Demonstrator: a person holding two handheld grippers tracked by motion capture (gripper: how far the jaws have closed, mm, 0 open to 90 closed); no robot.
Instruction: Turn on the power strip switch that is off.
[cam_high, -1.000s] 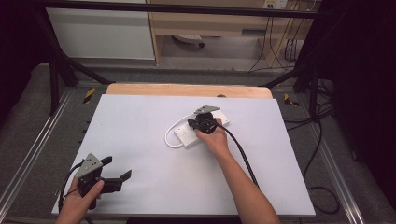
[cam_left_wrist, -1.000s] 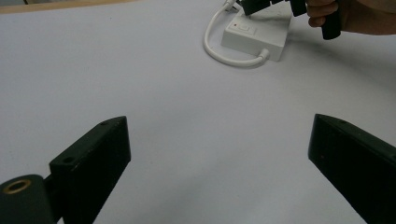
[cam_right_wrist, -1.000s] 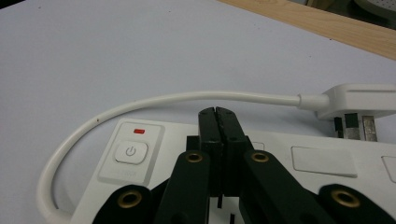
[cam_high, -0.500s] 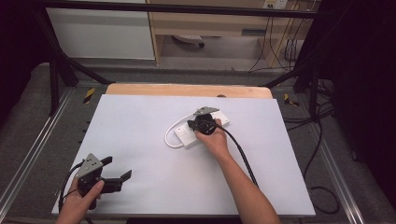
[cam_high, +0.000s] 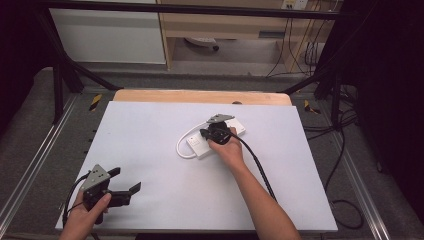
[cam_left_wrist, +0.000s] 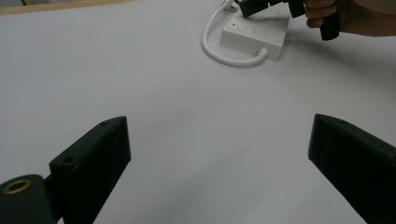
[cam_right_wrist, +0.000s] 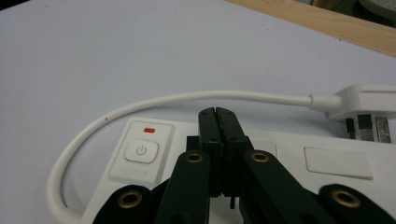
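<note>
Contact is made by the closed, empty right tool (cam_right_wrist: 218, 114) over the white plastic power strip (cam_right_wrist: 289, 172); its power button (cam_right_wrist: 141, 151) is not yet pressed, and the left tool (cam_high: 125, 192) is held wide open, empty.

Room, dim, behind white table (cam_high: 150, 130).
Grey floor (cam_high: 30, 120); white cabinet (cam_high: 107, 35); wooden shelf (cam_high: 225, 25); black frame (cam_high: 55, 75); cables (cam_high: 345, 150).

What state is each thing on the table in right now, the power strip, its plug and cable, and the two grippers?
Power strip: flat on the white table, its sockets are empty as far as can be seen.
Plug: unplugged, lying beside the strip.
Cable: looped from strip to plug.
Power button: position unclear.
Right gripper: shut, empty, over the strip.
Left gripper: open, empty.
</note>
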